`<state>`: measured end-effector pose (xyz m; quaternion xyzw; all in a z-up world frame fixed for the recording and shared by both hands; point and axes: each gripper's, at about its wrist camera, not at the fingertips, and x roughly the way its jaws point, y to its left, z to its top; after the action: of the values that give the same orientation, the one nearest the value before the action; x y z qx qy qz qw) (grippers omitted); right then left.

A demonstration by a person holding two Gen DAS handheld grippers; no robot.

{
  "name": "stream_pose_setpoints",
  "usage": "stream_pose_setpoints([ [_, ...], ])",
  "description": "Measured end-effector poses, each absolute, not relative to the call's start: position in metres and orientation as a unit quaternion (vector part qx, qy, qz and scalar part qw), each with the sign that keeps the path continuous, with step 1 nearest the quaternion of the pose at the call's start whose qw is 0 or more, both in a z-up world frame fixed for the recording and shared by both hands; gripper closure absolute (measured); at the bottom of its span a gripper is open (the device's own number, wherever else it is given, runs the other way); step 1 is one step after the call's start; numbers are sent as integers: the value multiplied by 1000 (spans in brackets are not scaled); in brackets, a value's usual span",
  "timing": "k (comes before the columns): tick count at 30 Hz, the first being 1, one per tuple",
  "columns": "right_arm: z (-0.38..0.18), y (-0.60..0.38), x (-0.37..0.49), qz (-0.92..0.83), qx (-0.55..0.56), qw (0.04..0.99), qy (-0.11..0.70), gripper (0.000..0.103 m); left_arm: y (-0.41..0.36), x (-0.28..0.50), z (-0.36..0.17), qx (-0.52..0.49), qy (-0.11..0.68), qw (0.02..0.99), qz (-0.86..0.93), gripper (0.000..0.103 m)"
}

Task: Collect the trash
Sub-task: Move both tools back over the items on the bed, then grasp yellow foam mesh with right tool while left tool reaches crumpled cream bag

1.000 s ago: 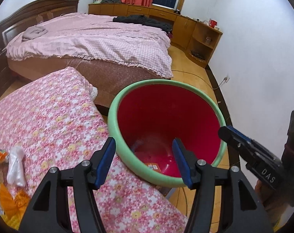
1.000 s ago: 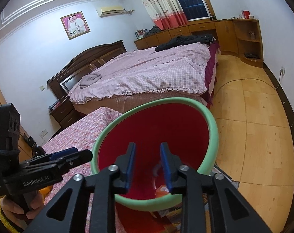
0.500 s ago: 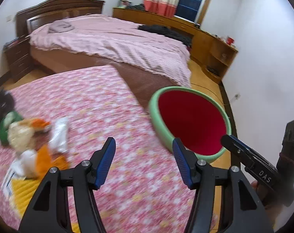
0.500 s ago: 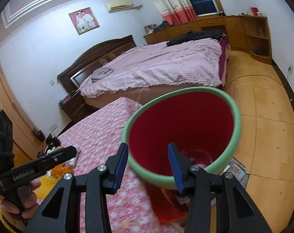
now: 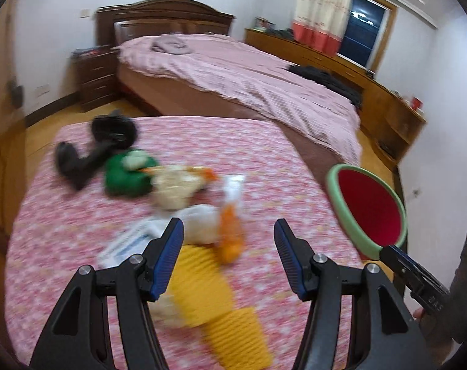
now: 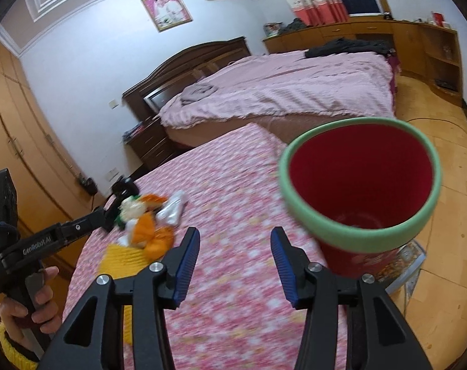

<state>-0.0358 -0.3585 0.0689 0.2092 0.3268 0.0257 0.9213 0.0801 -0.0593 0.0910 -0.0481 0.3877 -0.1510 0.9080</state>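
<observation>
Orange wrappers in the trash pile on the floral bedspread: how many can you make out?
2, though blur may hide more. One orange wrapper lies mid-pile beside the white wrapper; the other orange wrapper sits at the pile's near edge, against the yellow corrugated sheet.

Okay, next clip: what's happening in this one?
A person holding a gripper in each hand is clearing trash off a floral-covered bed. Both grippers are open and empty; the right gripper has just been opening with nothing between its jaws. The left gripper points at a pile of wrappers lying on the cover. The red bin with a green rim stands on the floor beside the bed, and nothing is being carried.
</observation>
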Motion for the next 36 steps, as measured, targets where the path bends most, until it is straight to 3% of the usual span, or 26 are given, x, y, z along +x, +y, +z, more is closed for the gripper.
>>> stream_pose_setpoints([
  [16,60,-265,-27,81,158,917,356,49,61,57,49,-82,410,907,-38,42],
  [36,38,-189,1,147,99,898,404,48,91,56,5,-132,434,890,-37,42],
])
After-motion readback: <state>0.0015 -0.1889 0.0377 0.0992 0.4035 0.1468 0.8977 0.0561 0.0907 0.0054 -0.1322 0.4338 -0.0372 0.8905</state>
